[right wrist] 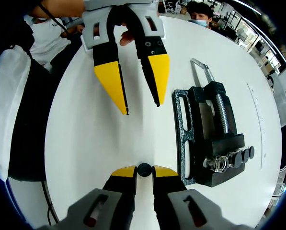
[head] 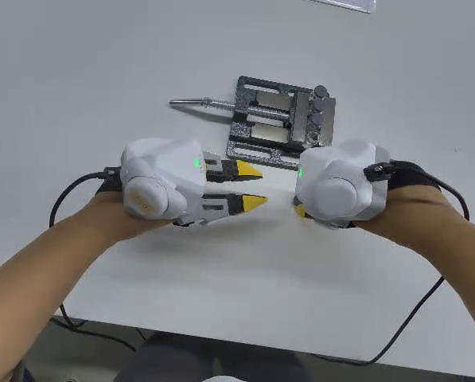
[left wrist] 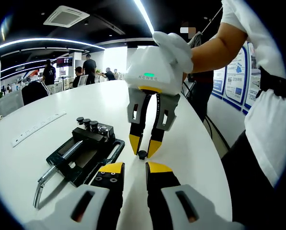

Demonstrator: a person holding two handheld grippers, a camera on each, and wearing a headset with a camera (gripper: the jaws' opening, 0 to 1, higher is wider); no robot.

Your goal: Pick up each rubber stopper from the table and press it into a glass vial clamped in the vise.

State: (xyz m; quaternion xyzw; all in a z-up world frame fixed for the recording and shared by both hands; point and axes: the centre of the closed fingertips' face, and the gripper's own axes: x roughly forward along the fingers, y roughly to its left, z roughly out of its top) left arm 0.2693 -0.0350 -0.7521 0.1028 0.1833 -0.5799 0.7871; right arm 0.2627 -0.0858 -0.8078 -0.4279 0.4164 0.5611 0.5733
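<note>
A small black rubber stopper (right wrist: 144,168) sits on the white table (head: 221,263), pinched between the yellow tips of my right gripper (right wrist: 143,172). The same stopper (left wrist: 142,154) appears in the left gripper view, under the right gripper (left wrist: 145,148), which points down at the table. My left gripper (head: 255,185) hovers open and empty, facing the right one (head: 301,208) a short way off. The black vise (head: 278,121) lies just beyond both grippers. It clamps a row of vials (head: 318,111); three carry black stoppers and one glass vial (right wrist: 218,164) looks uncapped.
The vise's screw handle (head: 191,103) sticks out to the left across the table. The table's near edge (head: 261,334) runs just below my forearms. People stand and sit in the room behind the table (left wrist: 87,64).
</note>
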